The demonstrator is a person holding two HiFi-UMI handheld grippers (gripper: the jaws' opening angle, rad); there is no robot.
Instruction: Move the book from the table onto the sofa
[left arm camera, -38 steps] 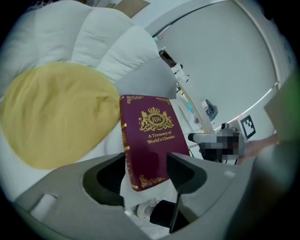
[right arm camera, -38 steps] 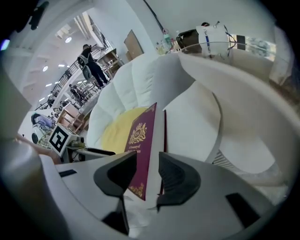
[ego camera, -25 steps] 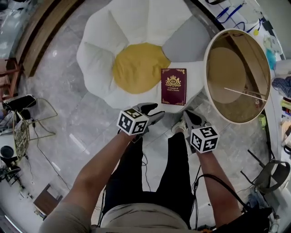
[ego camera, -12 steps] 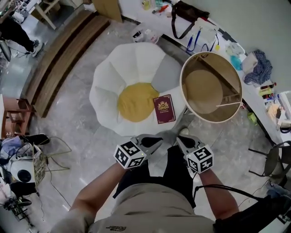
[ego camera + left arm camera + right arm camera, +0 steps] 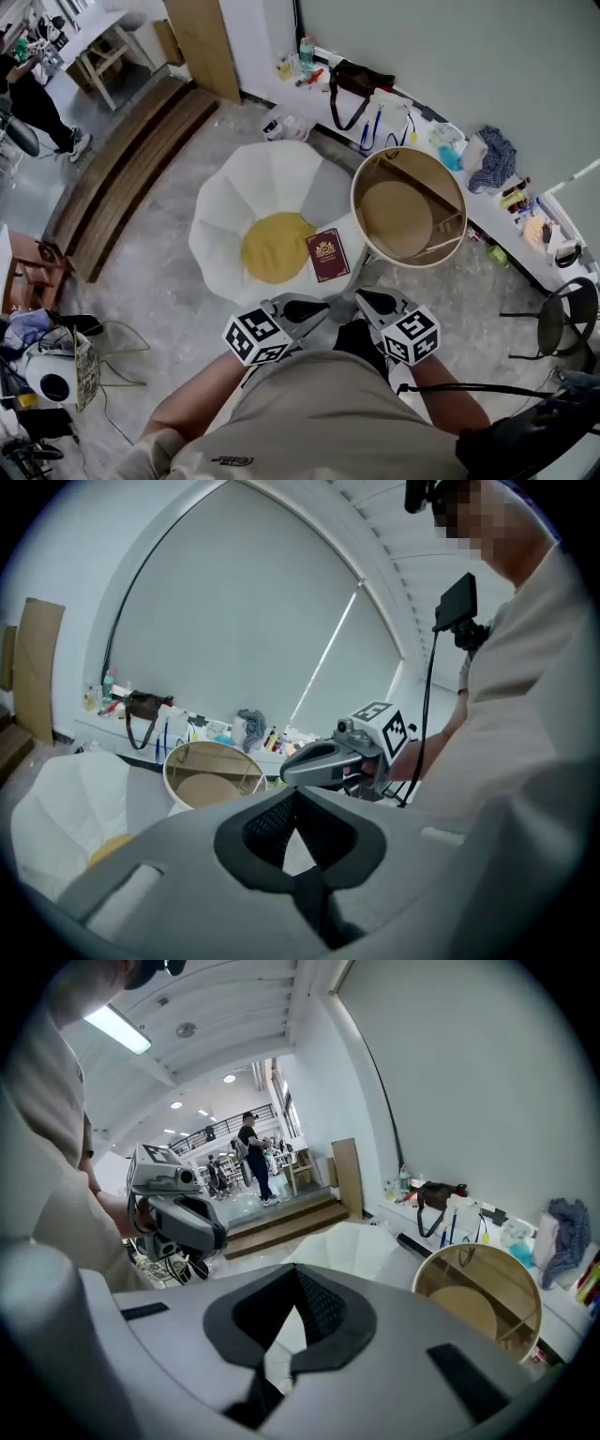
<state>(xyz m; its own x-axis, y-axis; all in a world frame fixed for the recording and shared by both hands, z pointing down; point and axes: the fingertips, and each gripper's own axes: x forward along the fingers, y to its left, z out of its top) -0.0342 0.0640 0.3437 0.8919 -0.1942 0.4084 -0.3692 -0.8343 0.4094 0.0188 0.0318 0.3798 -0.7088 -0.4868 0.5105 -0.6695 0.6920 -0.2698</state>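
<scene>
A maroon book (image 5: 327, 255) with a gold crest lies flat on the white flower-shaped sofa (image 5: 234, 202), at the right edge of its yellow centre. The round wooden table (image 5: 357, 202) stands just right of the sofa with nothing on top. My left gripper (image 5: 322, 311) and right gripper (image 5: 364, 301) hang close to the person's body, well short of the book. Both are shut with nothing between the jaws. In the left gripper view my left gripper (image 5: 295, 795) points over the table (image 5: 211, 775). In the right gripper view my right gripper (image 5: 297, 1275) points past the sofa (image 5: 356, 1241).
A long counter (image 5: 441, 141) along the wall carries a black bag, bottles and a blue cloth. Wooden steps (image 5: 122, 178) run at the left, with a person (image 5: 33, 94) beyond. A chair (image 5: 562, 323) stands at the right, and cables and gear (image 5: 47, 366) lie at lower left.
Both grippers have risen and drawn back from the sofa toward the body. The head view has lifted, so more of the room shows. The book stays where it lay on the sofa.
</scene>
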